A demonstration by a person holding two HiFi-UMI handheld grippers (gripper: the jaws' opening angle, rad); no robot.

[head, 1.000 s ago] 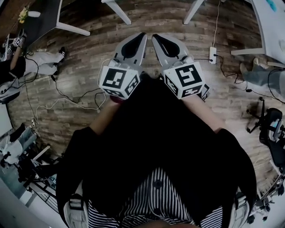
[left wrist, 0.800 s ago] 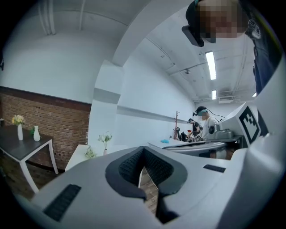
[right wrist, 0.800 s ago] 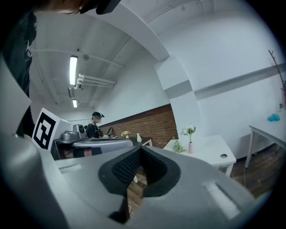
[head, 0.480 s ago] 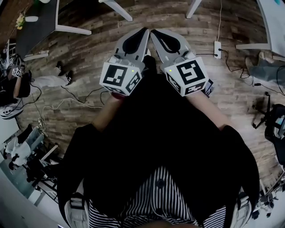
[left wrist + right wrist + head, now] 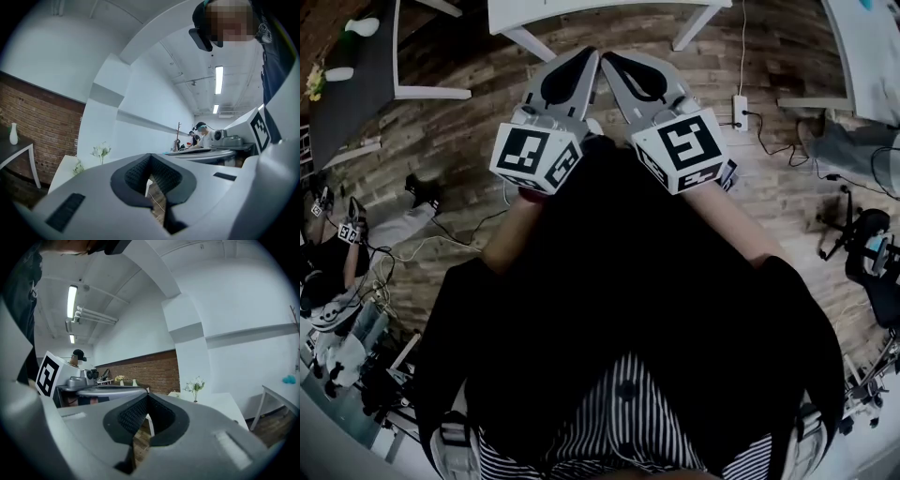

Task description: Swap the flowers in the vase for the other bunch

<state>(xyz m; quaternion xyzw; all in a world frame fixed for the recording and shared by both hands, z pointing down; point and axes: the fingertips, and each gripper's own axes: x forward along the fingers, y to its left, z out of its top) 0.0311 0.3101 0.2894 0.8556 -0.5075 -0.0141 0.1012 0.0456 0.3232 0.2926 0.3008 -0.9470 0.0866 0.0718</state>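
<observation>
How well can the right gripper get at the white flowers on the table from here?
Probably not yet. The right gripper, jaws shut and empty, is over the floor, and the white flowers stand far beyond it on the white table. Nothing seems to block the way.

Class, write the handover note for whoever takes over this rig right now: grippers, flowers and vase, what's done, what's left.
Left gripper: shut, empty.
Right gripper: shut, empty.
Both are held side by side over the floor, short of the white table.
White flowers stand upright on that table; the vase is too small to make out. A second bunch seems to lie beside them.
Done: nothing touched.
Left: reach the table, lift out the standing flowers, put in the other bunch.
</observation>
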